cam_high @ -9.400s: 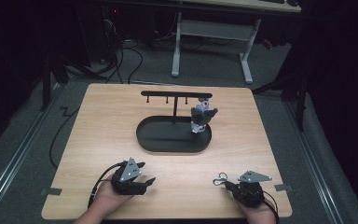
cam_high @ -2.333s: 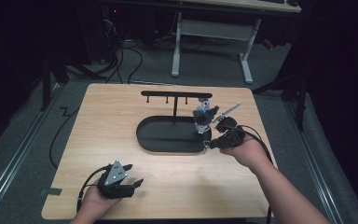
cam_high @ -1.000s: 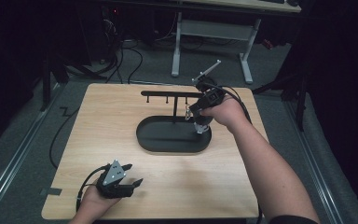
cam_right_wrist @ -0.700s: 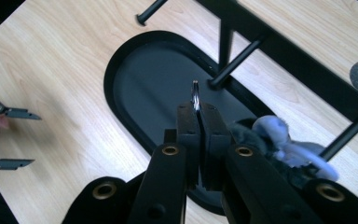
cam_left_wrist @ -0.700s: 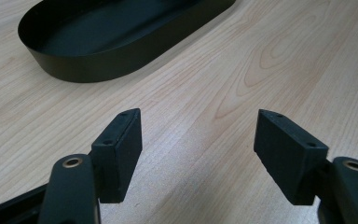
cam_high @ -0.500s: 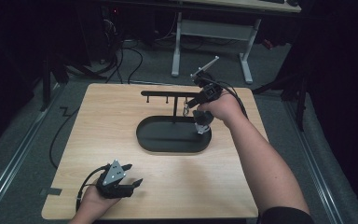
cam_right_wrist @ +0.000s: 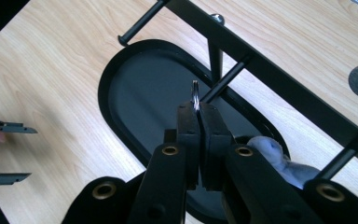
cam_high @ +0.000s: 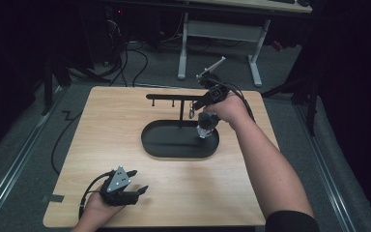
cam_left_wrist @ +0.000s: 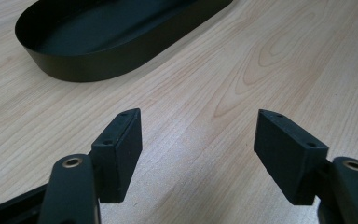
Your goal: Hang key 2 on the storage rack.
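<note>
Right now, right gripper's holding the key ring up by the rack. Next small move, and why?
Probably ease the ring forward onto the nearest peg. The right gripper is shut on the ring, which stands right beside that peg's tip, apparently not yet threaded, with the grey plush hanging below over the tray.

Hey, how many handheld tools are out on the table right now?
2. The left tool sits open near the table's front left edge. The right tool is shut on a metal ring at the rack, above the black tray.
</note>
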`<state>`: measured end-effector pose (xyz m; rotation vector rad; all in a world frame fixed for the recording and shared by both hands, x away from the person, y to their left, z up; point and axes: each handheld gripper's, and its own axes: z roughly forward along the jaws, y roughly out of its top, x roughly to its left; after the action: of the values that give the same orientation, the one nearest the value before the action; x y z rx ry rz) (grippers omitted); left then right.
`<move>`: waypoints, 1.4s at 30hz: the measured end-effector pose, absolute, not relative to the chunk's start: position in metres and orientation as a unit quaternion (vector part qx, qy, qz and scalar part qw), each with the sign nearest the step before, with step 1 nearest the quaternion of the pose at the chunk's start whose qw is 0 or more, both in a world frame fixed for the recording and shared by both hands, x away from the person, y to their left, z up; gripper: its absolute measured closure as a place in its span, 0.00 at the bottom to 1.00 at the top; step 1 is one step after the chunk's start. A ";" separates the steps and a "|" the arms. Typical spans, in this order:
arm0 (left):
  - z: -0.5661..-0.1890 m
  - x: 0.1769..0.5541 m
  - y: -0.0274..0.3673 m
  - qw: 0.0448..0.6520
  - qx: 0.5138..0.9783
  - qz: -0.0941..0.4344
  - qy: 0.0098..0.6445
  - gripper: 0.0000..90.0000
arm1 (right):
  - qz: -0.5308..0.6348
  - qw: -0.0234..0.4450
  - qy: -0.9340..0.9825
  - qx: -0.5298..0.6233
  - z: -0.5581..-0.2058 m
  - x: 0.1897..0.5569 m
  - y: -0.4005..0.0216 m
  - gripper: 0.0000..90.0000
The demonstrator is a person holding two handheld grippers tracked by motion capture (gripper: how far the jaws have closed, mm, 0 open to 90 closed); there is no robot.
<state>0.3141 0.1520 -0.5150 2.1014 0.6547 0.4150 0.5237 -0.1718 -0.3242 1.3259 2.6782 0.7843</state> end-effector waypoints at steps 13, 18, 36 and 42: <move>-0.515 0.314 0.151 0.429 0.850 0.165 0.258 0.37 | 0.267 0.071 0.846 0.455 -0.324 0.531 -0.176 0.91; -0.516 0.314 0.151 0.431 0.848 0.169 0.260 0.37 | 0.272 0.068 0.847 0.452 -0.323 0.520 -0.179 0.90; -0.517 0.315 0.143 0.430 0.850 0.162 0.260 0.37 | 0.327 0.056 0.843 0.424 -0.371 0.458 -0.200 0.61; -0.519 0.315 0.141 0.424 0.853 0.160 0.257 0.37 | 0.344 0.062 0.845 0.406 -0.395 0.440 -0.205 0.52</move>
<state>0.3152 0.1411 -0.5187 2.1346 0.6429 0.4002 0.4403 -0.2047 -0.3954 1.2266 2.5546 1.0396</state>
